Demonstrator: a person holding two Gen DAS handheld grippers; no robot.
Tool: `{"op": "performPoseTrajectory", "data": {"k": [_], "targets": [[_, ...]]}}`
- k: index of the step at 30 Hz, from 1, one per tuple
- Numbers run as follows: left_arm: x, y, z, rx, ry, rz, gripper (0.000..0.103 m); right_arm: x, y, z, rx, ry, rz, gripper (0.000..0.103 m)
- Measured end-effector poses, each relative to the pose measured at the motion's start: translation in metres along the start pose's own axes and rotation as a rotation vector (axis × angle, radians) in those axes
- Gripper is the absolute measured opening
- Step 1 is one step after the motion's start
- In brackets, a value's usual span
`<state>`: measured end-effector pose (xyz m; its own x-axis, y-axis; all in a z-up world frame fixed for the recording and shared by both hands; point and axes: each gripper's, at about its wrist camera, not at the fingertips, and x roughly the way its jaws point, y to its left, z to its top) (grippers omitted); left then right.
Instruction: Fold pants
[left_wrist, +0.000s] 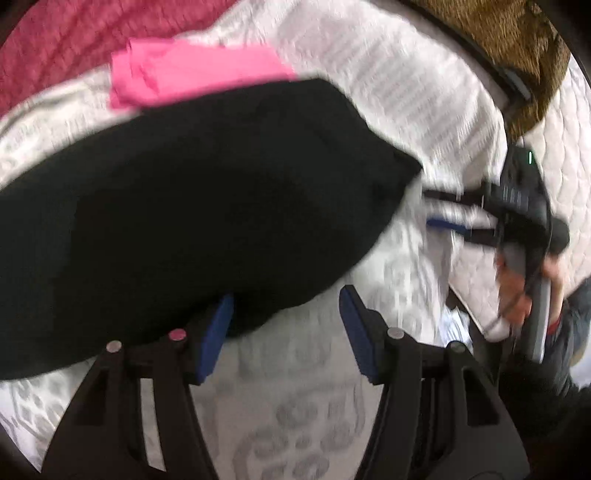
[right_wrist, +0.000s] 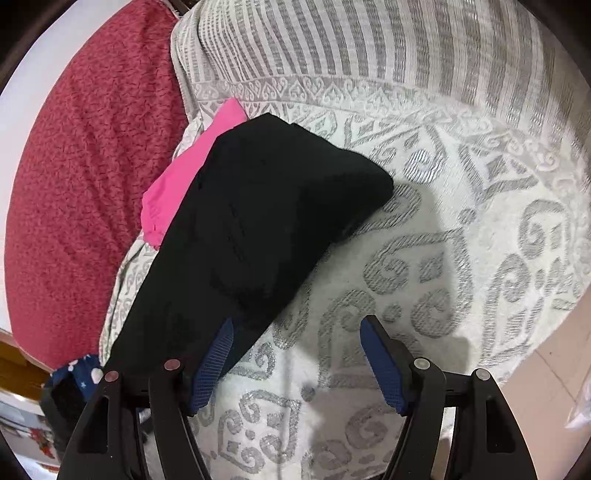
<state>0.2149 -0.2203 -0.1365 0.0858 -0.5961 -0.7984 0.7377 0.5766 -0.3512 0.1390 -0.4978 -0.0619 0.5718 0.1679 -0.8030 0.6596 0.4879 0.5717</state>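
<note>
Pants (right_wrist: 258, 229) folded black, centre-left of frame on patterned bedspread (right_wrist: 443, 258), partly over pink garment (right_wrist: 184, 184), likely stacked as done | left gripper (left_wrist: 286, 332) spread, empty at pants' lower edge; right gripper (right_wrist: 295, 362) spread, empty, left finger beside fabric; fold judged finished

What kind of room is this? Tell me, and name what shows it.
Most likely a bedroom: the black pants lie on a bed spread with a grey-patterned white cover, with a red quilt beside it and the quilted mattress showing.
</note>
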Motion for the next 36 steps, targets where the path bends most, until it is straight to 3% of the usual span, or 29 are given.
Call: {"op": "performPoseTrajectory", "data": {"k": [3,6,10,14,18,22,26,28,31,34,36], "targets": [[-0.001,-0.005,0.018,0.012,-0.051,-0.023,0.065,-0.001,0.0,-0.003,-0.006,-0.019,0.01,0.073],[0.011,-0.004,0.028,0.013,-0.028,-0.006,0.067,-0.003,-0.001,-0.005,-0.002,-0.019,0.022,0.073],[0.016,0.013,0.021,-0.041,0.022,-0.025,0.067,-0.008,-0.002,-0.007,0.009,-0.014,0.024,0.073],[0.019,0.007,0.01,-0.022,0.03,-0.04,0.067,-0.011,-0.01,-0.001,0.04,-0.021,0.018,0.073],[0.014,0.006,0.004,-0.018,0.005,-0.027,0.045,-0.003,-0.016,0.021,0.098,-0.013,0.03,0.073],[0.005,0.014,-0.004,-0.063,-0.014,-0.097,0.045,0.01,-0.017,0.039,0.14,-0.002,0.051,0.073],[0.013,0.024,-0.013,-0.115,0.028,-0.073,0.059,0.018,-0.013,0.05,0.154,-0.028,0.053,0.078],[0.013,0.023,-0.013,-0.107,0.019,-0.059,0.061,0.019,-0.01,0.054,0.157,-0.038,0.043,0.078],[0.012,0.019,-0.013,-0.093,0.013,-0.046,0.074,0.02,-0.008,0.054,0.144,-0.052,0.037,0.078],[0.02,0.011,-0.005,-0.047,0.0,0.004,0.075,0.019,-0.01,0.052,0.146,-0.077,0.05,0.077],[0.027,0.006,-0.001,-0.021,0.004,-0.001,0.073,0.018,-0.013,0.05,0.159,-0.094,0.059,0.077]]}}
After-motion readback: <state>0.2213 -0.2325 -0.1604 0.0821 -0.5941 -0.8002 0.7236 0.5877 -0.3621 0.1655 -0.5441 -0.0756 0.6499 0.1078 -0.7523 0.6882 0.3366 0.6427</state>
